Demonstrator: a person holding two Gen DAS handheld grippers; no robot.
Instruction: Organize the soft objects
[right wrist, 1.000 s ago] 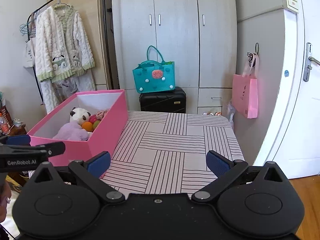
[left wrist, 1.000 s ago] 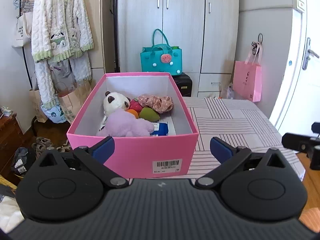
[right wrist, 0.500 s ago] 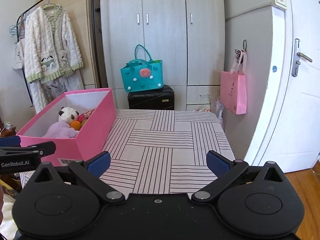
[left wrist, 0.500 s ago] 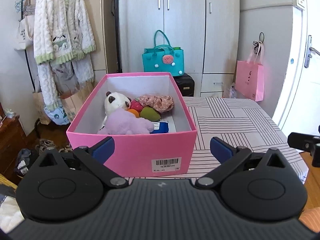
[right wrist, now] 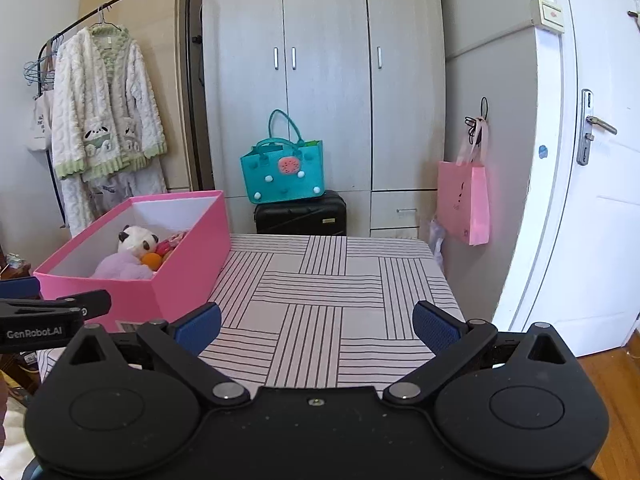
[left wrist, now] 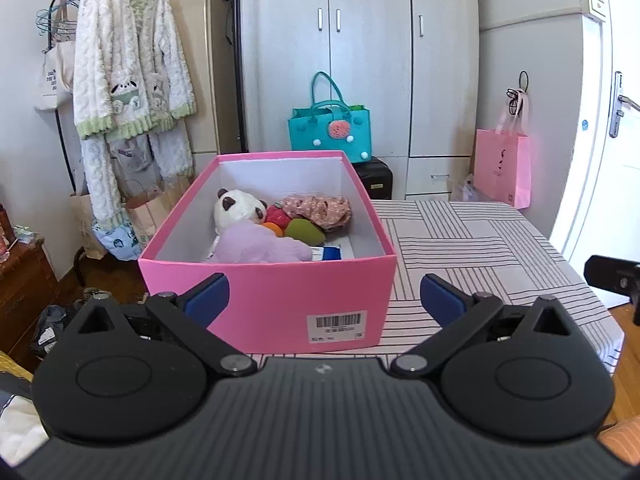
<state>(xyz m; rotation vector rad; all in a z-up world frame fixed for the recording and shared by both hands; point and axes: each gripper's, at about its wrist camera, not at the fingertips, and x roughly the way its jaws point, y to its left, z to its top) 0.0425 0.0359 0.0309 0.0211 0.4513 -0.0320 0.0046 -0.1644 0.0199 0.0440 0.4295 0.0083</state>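
Two grippers are in view, both empty with jaws spread wide. The left gripper (left wrist: pixel 324 296) is held level in front of the short end of a pink box (left wrist: pixel 280 300), its blue pads on either side of that end wall in the picture but not touching it. The right gripper (right wrist: pixel 316 322) is held over the near edge of the striped tablecloth (right wrist: pixel 320 292), well to the right of the box, nothing between its pads.

The pink box stands on the left part of the table, lid off, white inside, a barcode label (left wrist: pixel 337 326) on its near end. All soft objects seen are inside it: a panda plush (left wrist: pixel 236 210) toward the left wall, a purple plush (left wrist: pixel 256 244) lying in front of it against the near end, a red soft toy (left wrist: pixel 277 215) and an orange one (left wrist: pixel 273 229) just beside the panda, a green soft toy (left wrist: pixel 306 231), and a pink floral cloth (left wrist: pixel 320 208) bunched toward the far right. A blue-and-white item (left wrist: pixel 330 253) lies at the bottom by the purple plush; its kind cannot be told.

The rest of the tablecloth is bare. Behind the table: a teal tote bag (right wrist: pixel 282 172) on a black suitcase (right wrist: pixel 300 214), a grey wardrobe (right wrist: pixel 324 80), a pink paper bag (right wrist: pixel 464 204) hung on the wall, a fleece robe (right wrist: pixel 104 108) on a rack.
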